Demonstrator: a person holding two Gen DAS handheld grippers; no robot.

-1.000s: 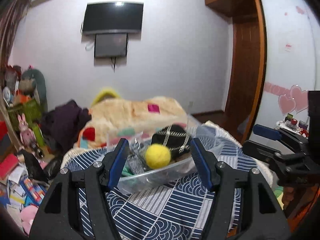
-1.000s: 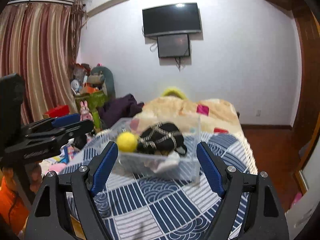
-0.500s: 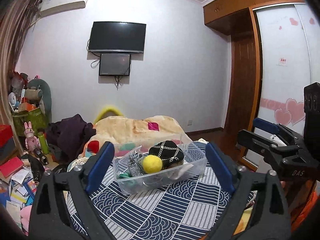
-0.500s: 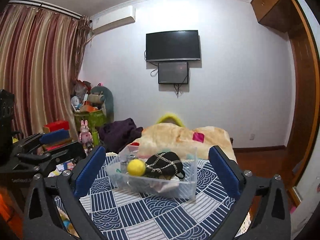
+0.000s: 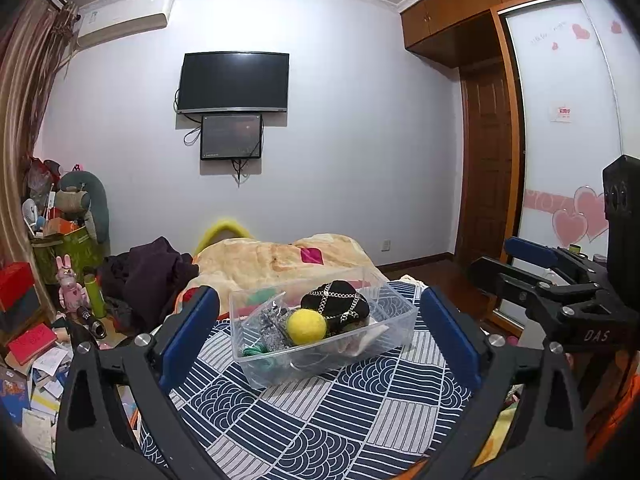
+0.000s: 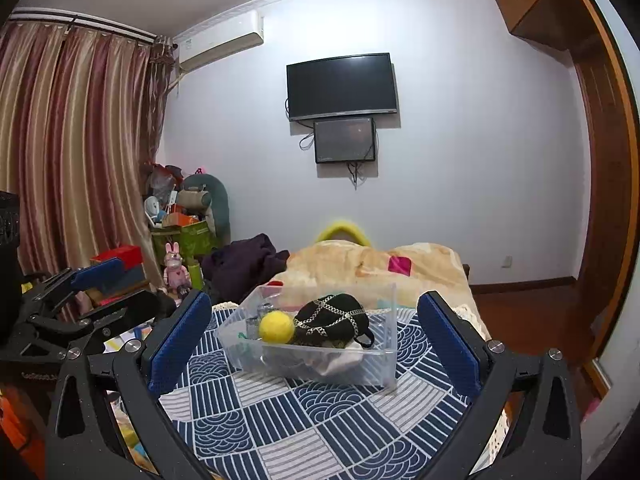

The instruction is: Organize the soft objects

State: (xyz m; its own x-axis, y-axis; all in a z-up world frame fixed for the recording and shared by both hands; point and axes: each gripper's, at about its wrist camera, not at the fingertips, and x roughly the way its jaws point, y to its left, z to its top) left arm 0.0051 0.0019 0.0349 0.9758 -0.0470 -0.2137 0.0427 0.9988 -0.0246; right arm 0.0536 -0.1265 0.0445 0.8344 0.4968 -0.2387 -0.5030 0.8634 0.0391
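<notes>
A clear plastic bin (image 5: 384, 332) (image 6: 376, 364) stands on a blue and white patterned cloth (image 5: 320, 420) (image 6: 304, 420). In it lie a yellow felt ball (image 5: 306, 326) (image 6: 276, 327), a black pouch with a silver chain (image 5: 335, 305) (image 6: 332, 318), grey glittery pieces (image 5: 272, 330) and something green (image 5: 254, 350). My left gripper (image 5: 320, 332) is open and empty, held back from the bin. My right gripper (image 6: 316, 340) is open and empty too, also held back. Each gripper shows at the edge of the other's view.
A beige blanket (image 5: 276, 260) lies on the bed behind the bin, with dark clothes (image 5: 148, 276) to its left. Toys, boxes and papers (image 5: 36, 344) clutter the floor at left. A wooden door (image 5: 488, 160) and wardrobe stand at right.
Both grippers have pulled back and up from the bin, which now looks smaller and farther off. Their jaws stand wider apart. The things in the bin have not moved.
</notes>
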